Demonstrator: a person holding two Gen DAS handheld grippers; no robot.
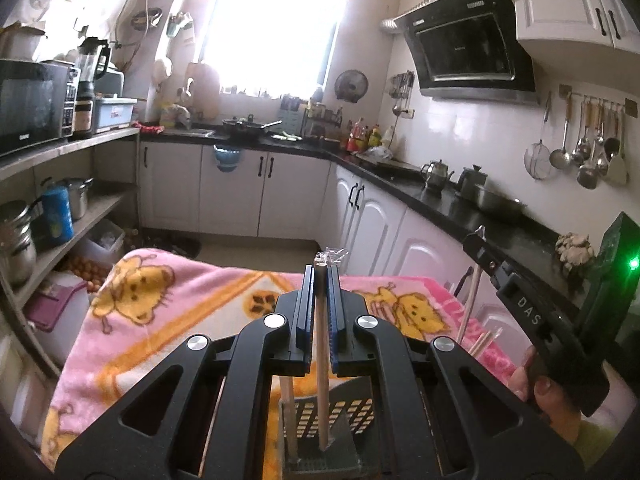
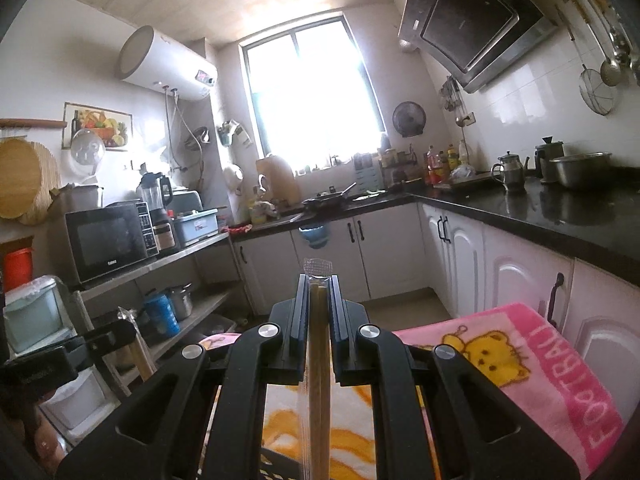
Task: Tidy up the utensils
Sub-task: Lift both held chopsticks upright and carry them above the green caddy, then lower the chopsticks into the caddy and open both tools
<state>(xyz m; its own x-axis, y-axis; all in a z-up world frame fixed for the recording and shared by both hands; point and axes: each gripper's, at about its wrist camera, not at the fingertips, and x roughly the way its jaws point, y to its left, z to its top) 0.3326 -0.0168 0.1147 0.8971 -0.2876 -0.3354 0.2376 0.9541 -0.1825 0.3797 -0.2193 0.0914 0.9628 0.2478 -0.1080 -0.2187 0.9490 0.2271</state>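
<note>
So the left gripper (image 1: pixel 321 276) has its jaws clamped tight on a single wooden chopstick (image 1: pixel 322 360), which stands nearly upright, its top end poking out past the fingertips with a bit of crinkly clear wrapper on it and its lower end down inside a dark perforated utensil holder (image 1: pixel 356 412) right under the gripper. There's another pale stick (image 1: pixel 289 412) already standing in that holder just to the left of the held one. The right gripper (image 2: pixel 319 280) is squeezed shut too, on a pair of chopsticks in a clear plastic sleeve (image 2: pixel 318 380), sleeve end sticking up above the fingertips, sticks running straight back toward the camera. From the left wrist view you can see the right gripper off to the right side, tilted, green light glowing on it, a hand (image 1: pixel 548 392) wrapped around its handle, and a few more chopsticks (image 1: pixel 478 344) poking up near it; can't tell what those are sitting in. Everything's happening over a pink blanket (image 1: pixel 160 304) with yellow cartoon bears and orange stripes, spread over some surface in the middle of a kitchen. Further out: white cabinets (image 1: pixel 236 192) under a black countertop (image 1: pixel 440 200), a metal kettle (image 1: pixel 436 172), a range hood (image 1: pixel 468 52), ladles and a strainer hanging on the wall (image 1: pixel 580 152), a microwave (image 1: pixel 36 104) on the left shelf, and a really blown-out bright window (image 1: pixel 276 28) at the back.
</note>
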